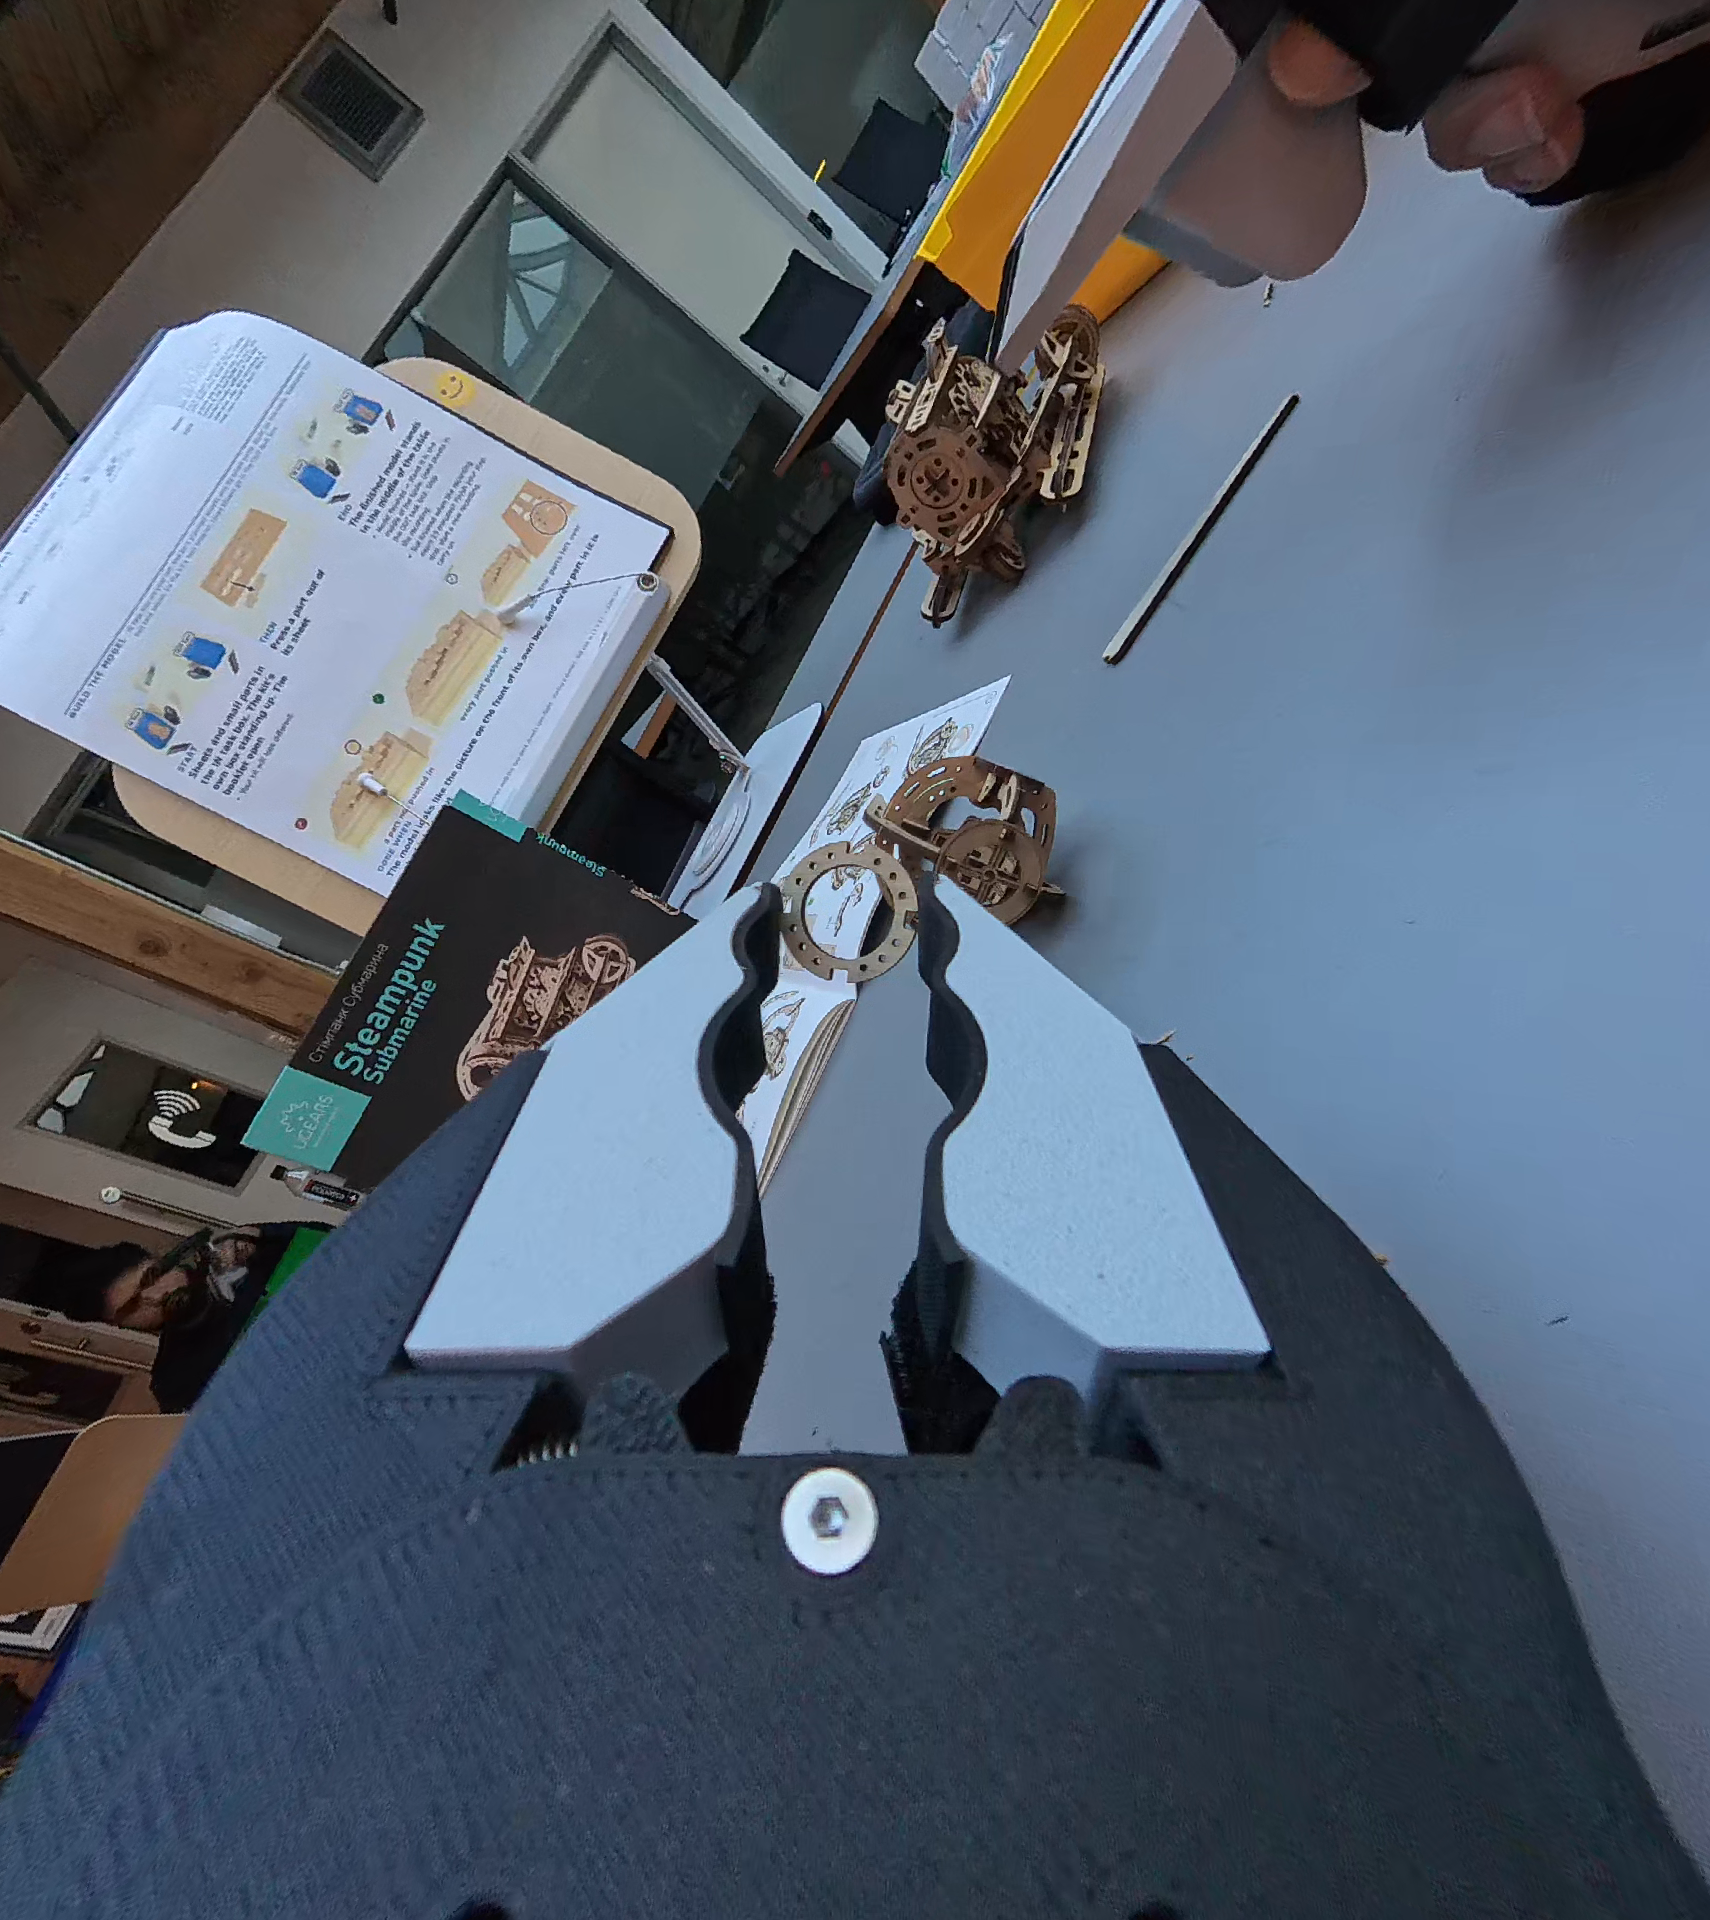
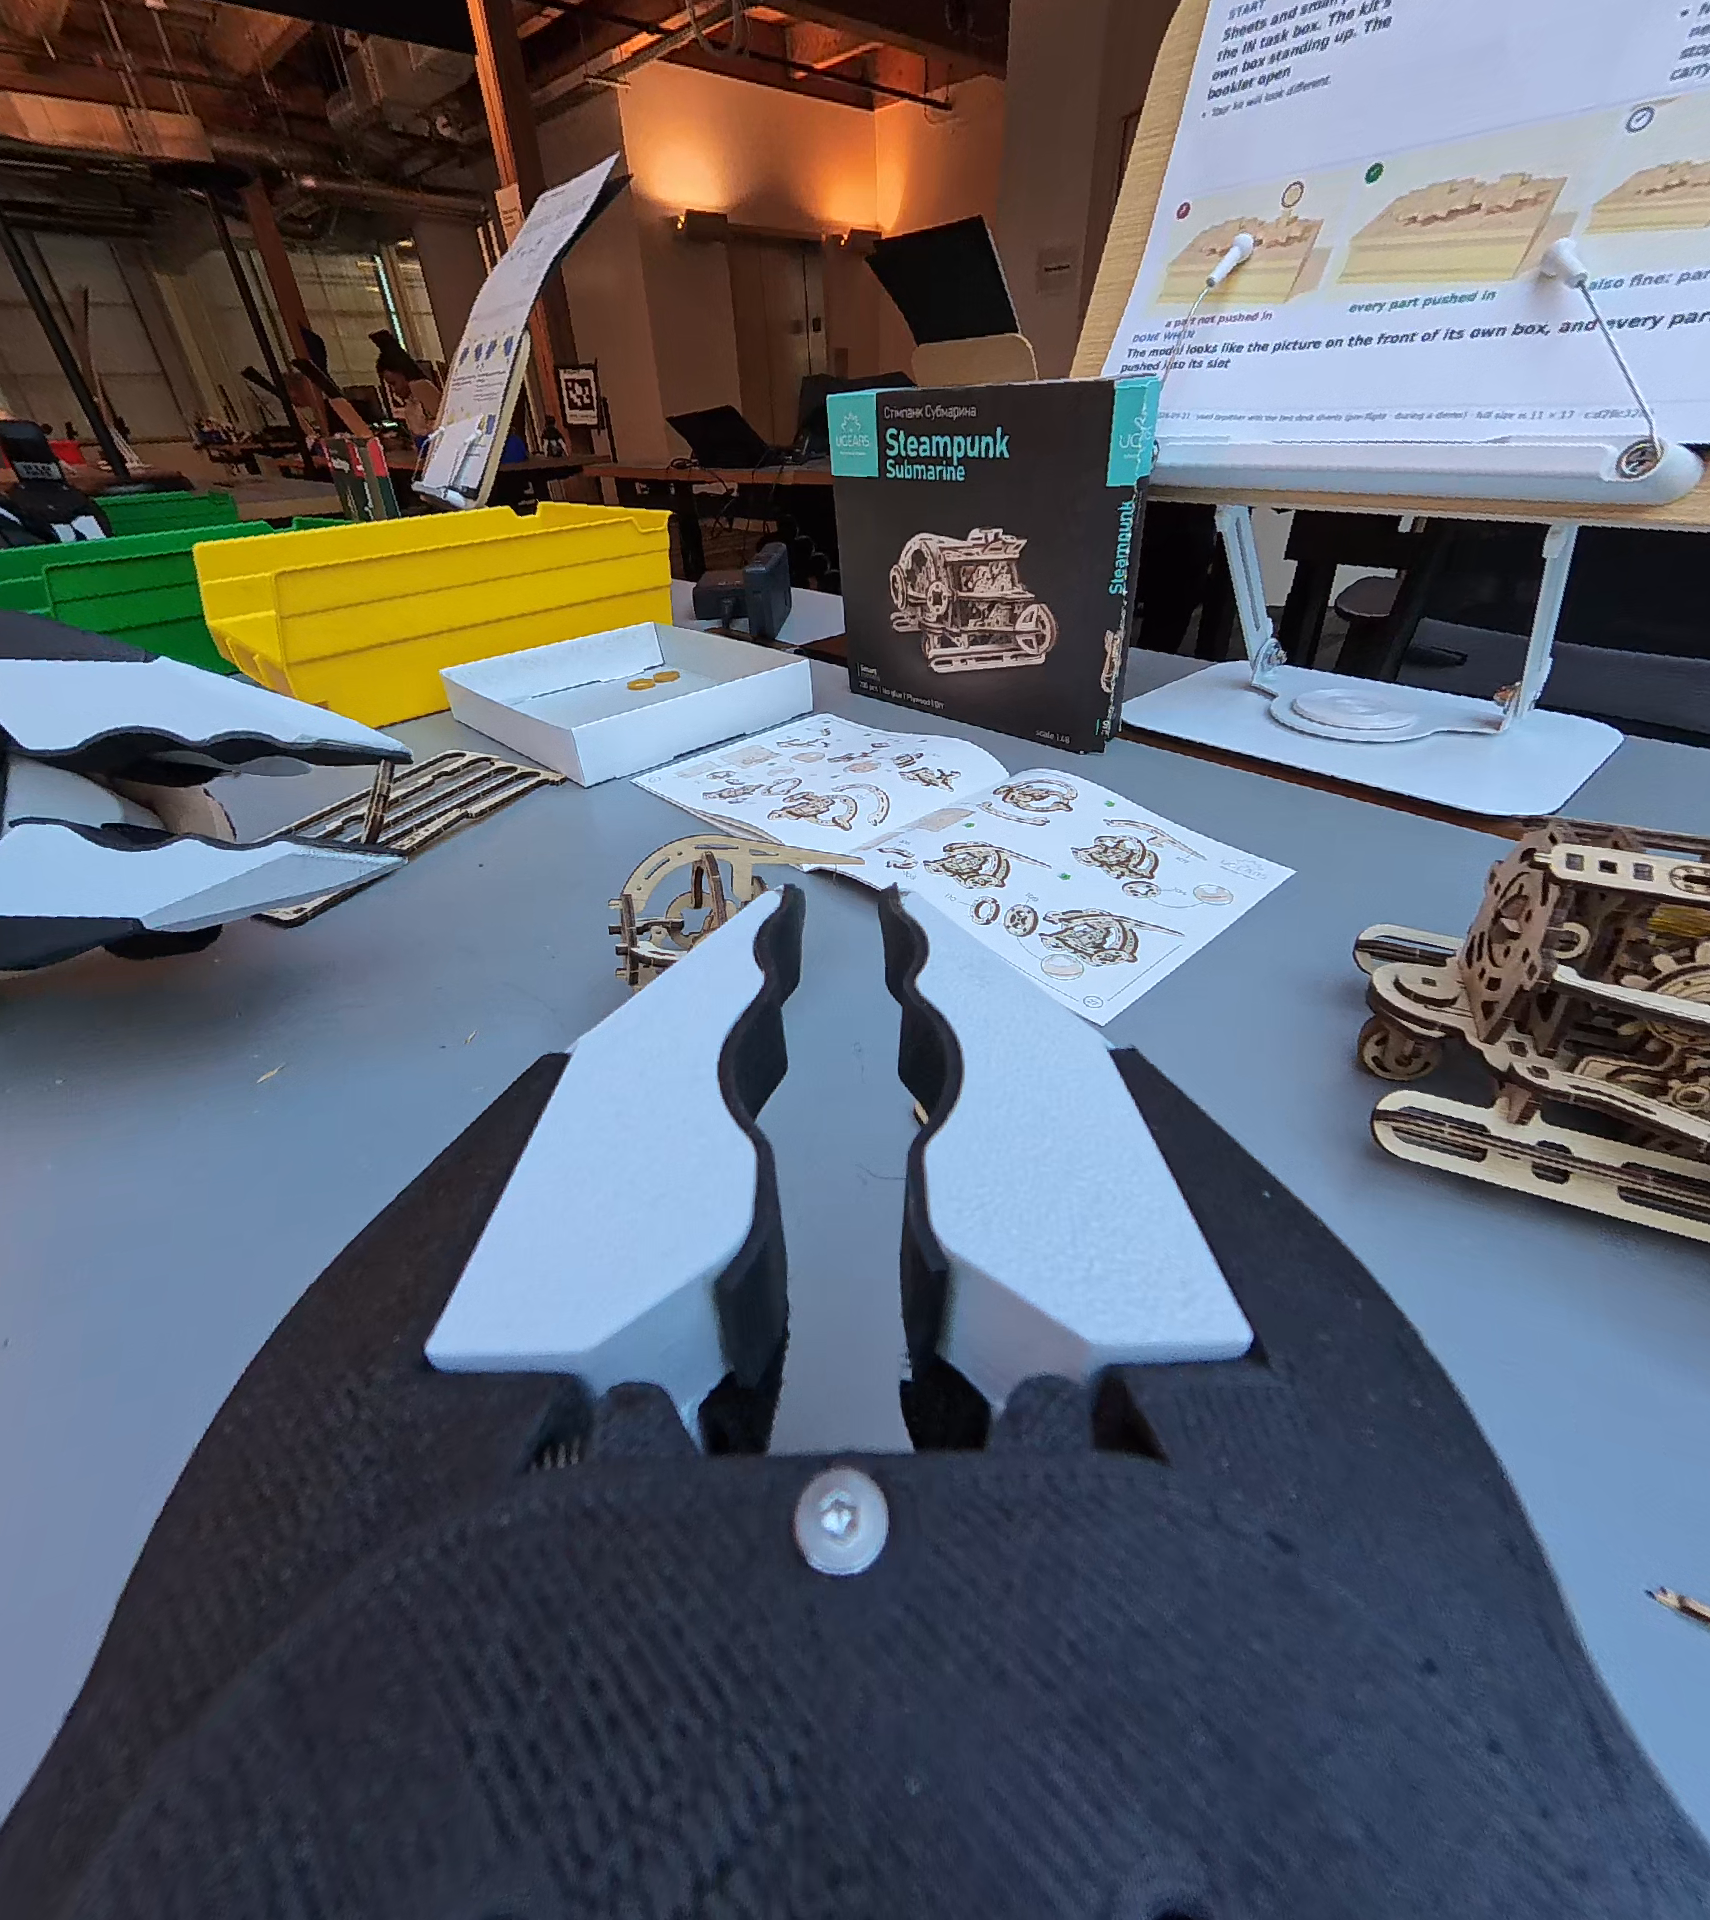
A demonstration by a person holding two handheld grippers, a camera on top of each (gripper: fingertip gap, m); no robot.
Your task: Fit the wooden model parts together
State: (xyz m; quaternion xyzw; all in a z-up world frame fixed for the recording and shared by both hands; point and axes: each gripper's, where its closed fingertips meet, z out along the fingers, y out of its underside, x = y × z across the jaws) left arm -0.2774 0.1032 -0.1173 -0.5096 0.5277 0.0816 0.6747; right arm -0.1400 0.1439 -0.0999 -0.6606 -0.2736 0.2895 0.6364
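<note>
My left gripper (image 1: 846, 914) is shut on a flat wooden ring (image 1: 895, 940), pinched by its edges between the tips and held above the grey table (image 1: 1453, 1039). In the right wrist view the left gripper (image 2: 383, 810) is at the left, with the ring edge-on (image 2: 375, 800). My right gripper (image 2: 838, 899) is open and empty, low over the table. A small curved wooden sub-assembly (image 2: 685, 914) stands just past its tips and also shows in the left wrist view (image 1: 986, 842). The large part-built wooden model (image 2: 1609, 1039) sits to the right; the left wrist view shows it farther off (image 1: 986, 457).
An open booklet (image 2: 965, 862) lies ahead, with the kit box (image 2: 986, 561) upright behind it. A punched wooden sheet (image 2: 435, 800), a white tray (image 2: 622, 696) and yellow (image 2: 435, 603) and green bins (image 2: 103, 582) stand at the left. An instruction stand (image 2: 1370, 727) is at the back right. A thin wooden stick (image 1: 1204, 525) lies on the table. Some 15 cm of space lies between my two pairs of fingers. The large part-built wooden model (image 2: 1609, 1039) is about 15 cm from my right fingertips and 30 cm from my left.
</note>
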